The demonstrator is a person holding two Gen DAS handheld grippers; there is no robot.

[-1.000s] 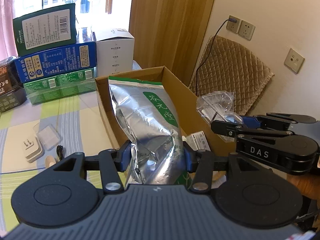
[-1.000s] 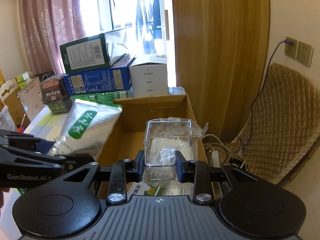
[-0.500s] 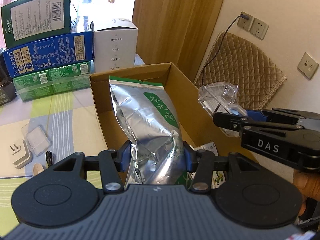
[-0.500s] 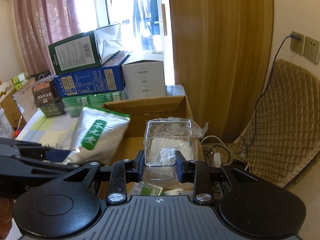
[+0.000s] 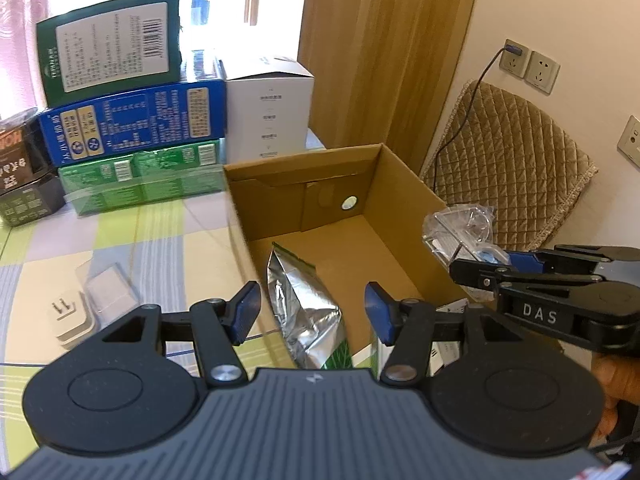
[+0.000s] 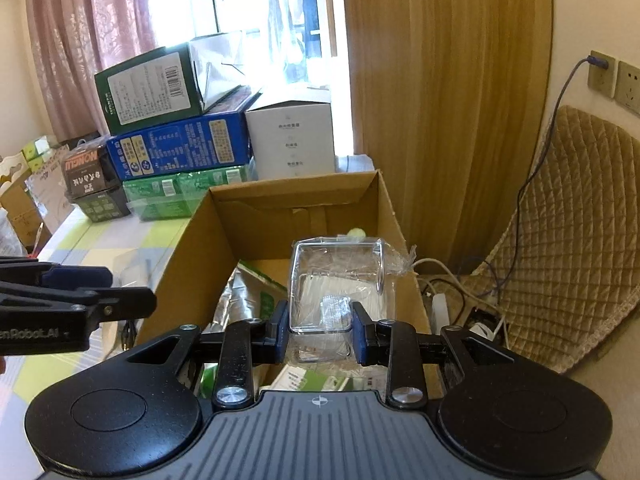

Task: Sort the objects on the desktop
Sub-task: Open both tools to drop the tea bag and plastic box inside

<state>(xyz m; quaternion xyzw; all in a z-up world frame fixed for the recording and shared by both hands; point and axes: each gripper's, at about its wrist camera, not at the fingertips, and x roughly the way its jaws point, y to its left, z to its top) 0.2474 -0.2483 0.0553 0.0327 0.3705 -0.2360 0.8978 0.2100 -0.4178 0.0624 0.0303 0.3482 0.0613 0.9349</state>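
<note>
Silver foil catches the light at lower centre of the left wrist view: the foil pouch (image 5: pixel 308 312) with its green label lies in the cardboard box (image 5: pixel 404 184), leaning toward the near wall. The left gripper (image 5: pixel 311 312) hangs above it with its jaws opening, the blue pads (image 5: pixel 245 312) clear of the foil on both sides, so the pouch rests on its own, which suits a drop into the box. At right of the frame the right gripper (image 5: pixel 472 268) reaches in over the box's rim, carrying a clear plastic packet (image 5: pixel 460 228), placed, I judge, so its load can follow the pouch in. On the checked tablecloth (image 5: pixel 160 236) at lower left a white plug adapter (image 5: pixel 72 316) and a small clear case (image 5: pixel 106 292) lie unsorted. Stacked cartons (image 5: pixel 132 120) fill the upper left.

From the right wrist view, the right gripper (image 6: pixel 320 330) is clamped on the clear plastic packet (image 6: pixel 340 280), pads pressing its lower edge, and holds it over the box's (image 6: pixel 296 192) open top at mid frame. A wire frame shows inside the wrap. Beneath it the foil pouch (image 6: pixel 248 296) shows at the box bottom, beside printed papers (image 6: pixel 312 380) at lower centre. The left gripper (image 6: pixel 132 292) enters from the left edge, level with the box wall; its jaws are seen edge-on here.
</note>
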